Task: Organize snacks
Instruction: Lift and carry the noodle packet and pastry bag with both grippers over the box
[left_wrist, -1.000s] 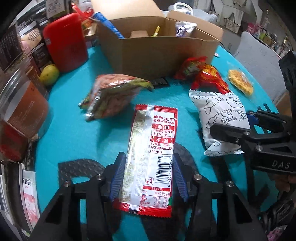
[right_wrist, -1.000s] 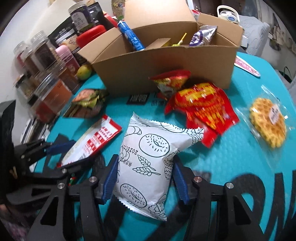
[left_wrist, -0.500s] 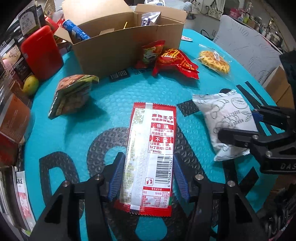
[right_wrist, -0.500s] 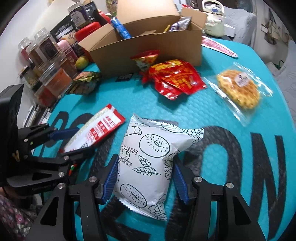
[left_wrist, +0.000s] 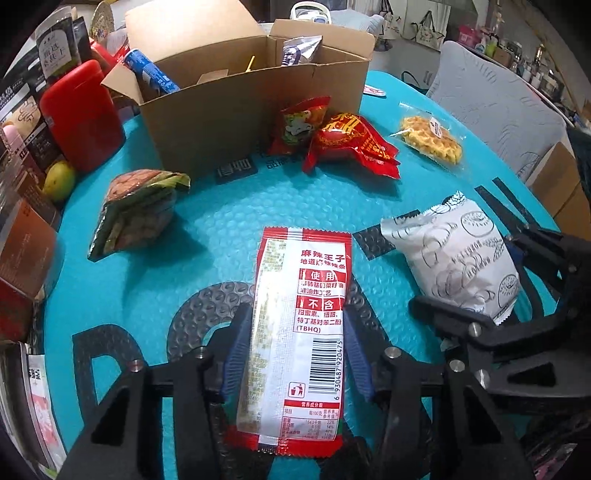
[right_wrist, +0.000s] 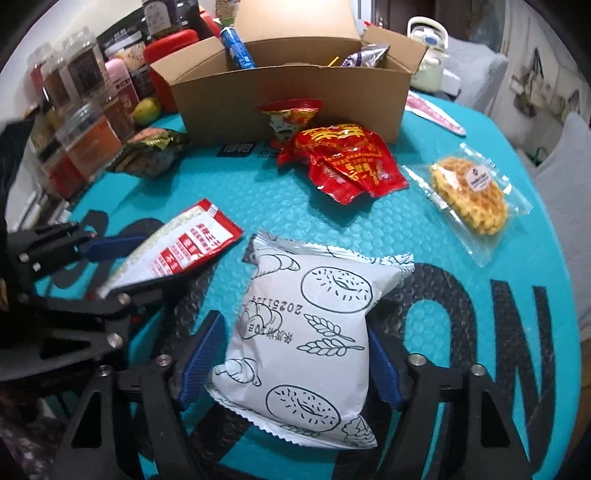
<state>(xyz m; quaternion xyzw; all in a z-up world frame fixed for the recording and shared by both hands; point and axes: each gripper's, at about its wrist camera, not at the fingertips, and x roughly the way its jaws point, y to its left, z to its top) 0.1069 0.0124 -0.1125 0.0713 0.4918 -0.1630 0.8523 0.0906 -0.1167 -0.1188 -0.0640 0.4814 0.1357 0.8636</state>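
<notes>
A long red-and-white snack packet (left_wrist: 299, 295) lies lengthwise in my left gripper (left_wrist: 295, 314), whose blue pads press on its two long edges as the jaws are closing. To its right, a white bag printed with bread drawings (right_wrist: 306, 317) rests on the teal mat (right_wrist: 280, 206) inside my right gripper (right_wrist: 295, 325). Those jaws are opening, and a narrow gap shows at the left pad. An open cardboard box (left_wrist: 251, 107) holding a few snacks stands at the back of the mat.
Loose on the mat lie a green-brown packet (left_wrist: 136, 210), red packets (left_wrist: 351, 144) against the box, and a wrapped waffle (left_wrist: 432, 142). A red tin (left_wrist: 81, 114) and jars (right_wrist: 85, 140) crowd the left edge. A grey chair (left_wrist: 498, 107) stands at right.
Both grippers drew back from the box, which now looks farther off, each with its packet between the fingers. The right jaws have spread wider around the white bag.
</notes>
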